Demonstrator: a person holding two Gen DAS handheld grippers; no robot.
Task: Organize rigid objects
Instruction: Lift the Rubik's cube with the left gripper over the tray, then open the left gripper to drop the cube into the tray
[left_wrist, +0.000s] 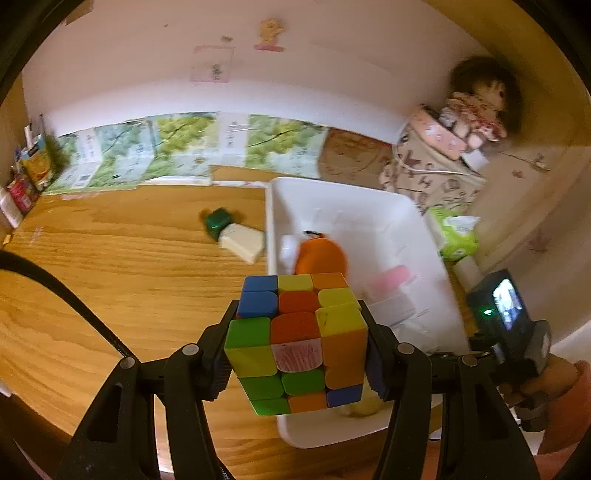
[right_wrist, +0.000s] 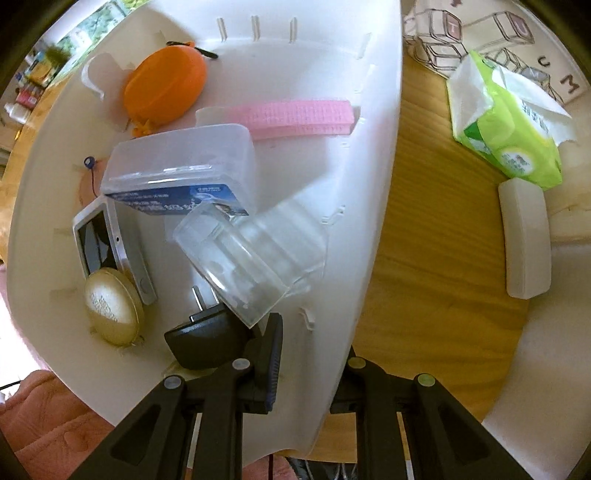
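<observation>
My left gripper (left_wrist: 299, 354) is shut on a multicoloured puzzle cube (left_wrist: 295, 339), held above the wooden table at the near left corner of the white bin (left_wrist: 332, 192). My right gripper (right_wrist: 314, 369) points down and is shut on the bin's wall (right_wrist: 369, 147), with one finger (right_wrist: 273, 362) inside and the other hidden behind the wall. The bin holds an orange pouch (right_wrist: 166, 85), a pink strip (right_wrist: 303, 114), a clear box with a blue label (right_wrist: 177, 166), a clear case (right_wrist: 251, 258), a black plug (right_wrist: 203, 339), a white device (right_wrist: 99, 240) and a round gold compact (right_wrist: 110, 306).
A white bottle with a green cap (left_wrist: 236, 236) lies on the table left of the bin. A green tissue pack (right_wrist: 509, 129) and a white oblong case (right_wrist: 524, 240) sit right of the bin. A doll (left_wrist: 480, 103) and patterned cloth lie at the back right.
</observation>
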